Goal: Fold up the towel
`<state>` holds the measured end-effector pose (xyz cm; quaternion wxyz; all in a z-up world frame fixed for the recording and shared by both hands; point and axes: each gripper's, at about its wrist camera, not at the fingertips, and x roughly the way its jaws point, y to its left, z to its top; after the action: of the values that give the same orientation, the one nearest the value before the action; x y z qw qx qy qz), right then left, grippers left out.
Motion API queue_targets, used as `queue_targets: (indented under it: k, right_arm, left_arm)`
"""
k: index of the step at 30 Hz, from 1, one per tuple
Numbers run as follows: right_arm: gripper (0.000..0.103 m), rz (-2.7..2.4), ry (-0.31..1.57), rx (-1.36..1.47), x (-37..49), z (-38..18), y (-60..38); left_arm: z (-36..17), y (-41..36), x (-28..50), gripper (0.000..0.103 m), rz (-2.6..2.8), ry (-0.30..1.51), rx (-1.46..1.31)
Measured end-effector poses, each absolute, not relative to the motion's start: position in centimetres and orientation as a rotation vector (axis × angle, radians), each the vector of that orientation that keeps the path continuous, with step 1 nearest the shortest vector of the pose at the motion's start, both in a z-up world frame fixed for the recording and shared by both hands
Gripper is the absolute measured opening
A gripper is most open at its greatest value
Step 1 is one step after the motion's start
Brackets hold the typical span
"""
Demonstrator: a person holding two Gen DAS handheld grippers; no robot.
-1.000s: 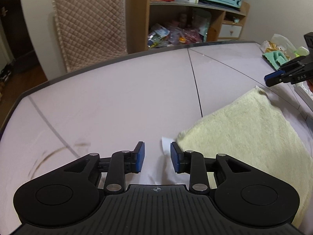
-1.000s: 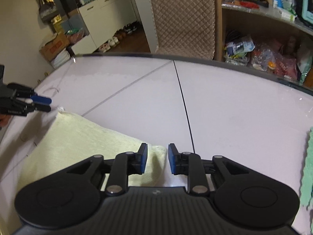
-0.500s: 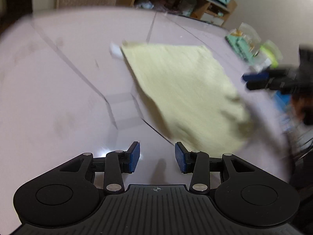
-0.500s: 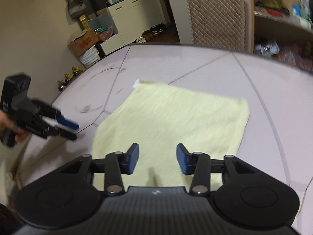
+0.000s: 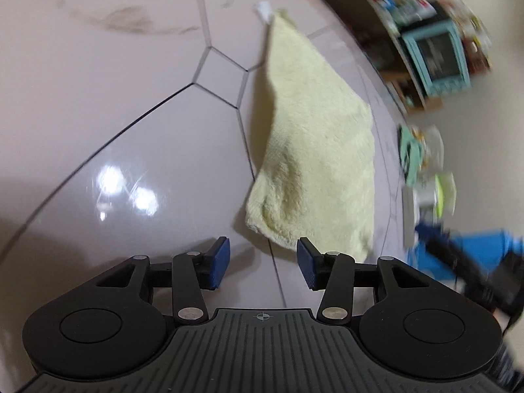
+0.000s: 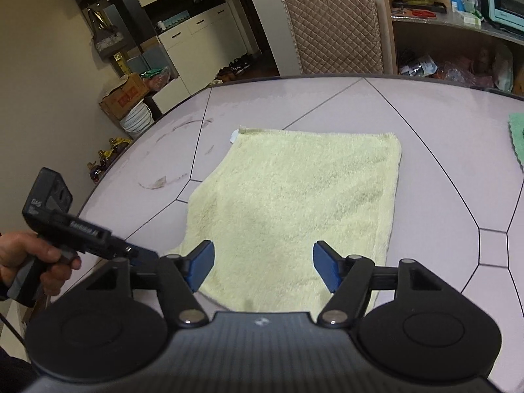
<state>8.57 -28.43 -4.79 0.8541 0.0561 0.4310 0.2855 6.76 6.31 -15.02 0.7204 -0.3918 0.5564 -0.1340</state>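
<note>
A pale yellow towel (image 6: pixel 294 203) is laid flat and unfolded on a round table (image 6: pixel 425 124). In the right wrist view its long axis is seen running away from the camera toward the table's far rim, with one short edge nearest the grippers and a small white tag (image 6: pixel 233 136) at the far left corner. The near left corner (image 5: pixel 262 219) is slightly rumpled in the left wrist view.

The table is glossy and light grey, crossed by dark seam lines, with brownish smears (image 6: pixel 183 127) on its left part. A green cloth (image 6: pixel 517 140) lies at the right rim. Behind the table a quilted chair back (image 6: pixel 330 23), a shelf (image 6: pixel 452 23) and white cupboards (image 6: pixel 193 36) are seen.

The right gripper (image 6: pixel 262 262) is held low over the towel's near edge, its blue pads (image 6: pixel 327 268) spread wide with nothing between them. The left gripper (image 5: pixel 262 258) is held just short of the near left corner, also spread wide and holding nothing. In the right wrist view it is gripped pistol-style by a hand (image 6: pixel 32 258) at the table's left rim.
</note>
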Motion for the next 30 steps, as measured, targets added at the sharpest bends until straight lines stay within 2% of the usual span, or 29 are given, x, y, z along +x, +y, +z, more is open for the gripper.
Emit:
queue_targets:
  k: [5,6,8,9,10,21,30]
  right_arm:
    - [0.070,0.600,0.895,0.100,8.5,-4.7,-28.3]
    - [0.070,0.599,0.895,0.101,8.4,-4.8,-28.4]
    - [0.070,0.596,0.892,0.103,8.4,-4.8,-28.5]
    - [0.070,0.596,0.889,0.107,8.5,-4.8,-28.7]
    - [0.070,0.592,0.889,0.109,8.6,-4.8,-28.8]
    - [0.070,0.537,0.934,0.118,8.4,-6.2,-30.5]
    - [0.070,0.589,0.998,-0.192,7.5,-7.8,-30.1]
  left_arm:
    - [-16.2,6.6,6.9,0.045,-0.216,1.214,-1.025]
    - [-16.3,6.5,7.0,0.041,-0.204,1.215,-1.030]
    - [-16.5,6.4,7.1,0.025,-0.182,1.217,-1.031]
    - [-16.7,6.4,7.1,0.013,-0.173,1.219,-1.029]
    - [-16.8,6.4,7.0,0.008,-0.159,1.218,-1.028]
    - [-14.3,6.5,4.6,0.006,-0.067,1.146,-0.928]
    - [-13.1,6.5,3.9,0.009,-0.073,1.196,-0.730]
